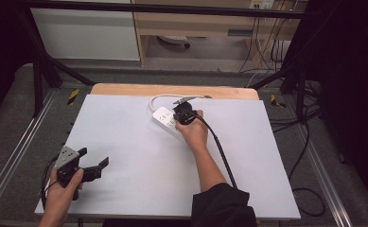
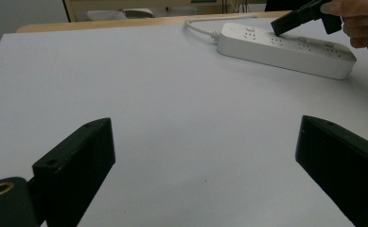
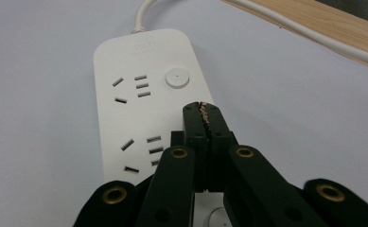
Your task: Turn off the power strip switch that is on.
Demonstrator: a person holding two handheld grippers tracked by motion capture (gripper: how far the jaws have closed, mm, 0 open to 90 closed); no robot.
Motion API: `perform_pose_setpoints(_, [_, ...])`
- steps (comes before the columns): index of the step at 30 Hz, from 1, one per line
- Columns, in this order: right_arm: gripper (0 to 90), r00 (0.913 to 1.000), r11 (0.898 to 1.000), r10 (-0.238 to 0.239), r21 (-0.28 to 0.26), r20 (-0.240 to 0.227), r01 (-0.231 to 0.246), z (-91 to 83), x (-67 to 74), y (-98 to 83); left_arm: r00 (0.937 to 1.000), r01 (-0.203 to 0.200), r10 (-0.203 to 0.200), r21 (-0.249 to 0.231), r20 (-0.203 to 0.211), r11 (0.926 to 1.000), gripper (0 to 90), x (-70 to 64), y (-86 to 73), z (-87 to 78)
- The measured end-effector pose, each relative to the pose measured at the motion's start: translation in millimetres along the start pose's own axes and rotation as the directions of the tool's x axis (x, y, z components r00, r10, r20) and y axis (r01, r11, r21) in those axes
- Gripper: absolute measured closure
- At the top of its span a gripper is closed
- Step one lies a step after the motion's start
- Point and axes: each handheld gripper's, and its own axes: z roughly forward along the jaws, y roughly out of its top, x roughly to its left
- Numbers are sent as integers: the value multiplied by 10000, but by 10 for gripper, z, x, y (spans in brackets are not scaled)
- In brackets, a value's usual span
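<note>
Power strip (image 3: 144, 104) on white counter (image 1: 134, 156), long axis running away from right gripper (image 3: 204, 109); round button (image 3: 177, 77) just ahead of its pressed-together, empty fingers. Left gripper (image 1: 94, 162) well apart, fingers spread wide, holding nothing.

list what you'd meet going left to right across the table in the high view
left gripper, jaws apart over the bare white table → white power strip → right gripper, jaws closed above the strip → its black cable

The high view looks down from above; both gripper views, low and close, share the power strip (image 2: 285, 49).
</note>
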Motion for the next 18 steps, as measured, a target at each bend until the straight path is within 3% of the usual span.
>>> perform_pose_setpoints(18, [900, 10000, 9999, 72, -116, -46, -72, 6, 29, -26, 10000, -21, 21, -37, -12, 10000, 53, -5, 2, -4])
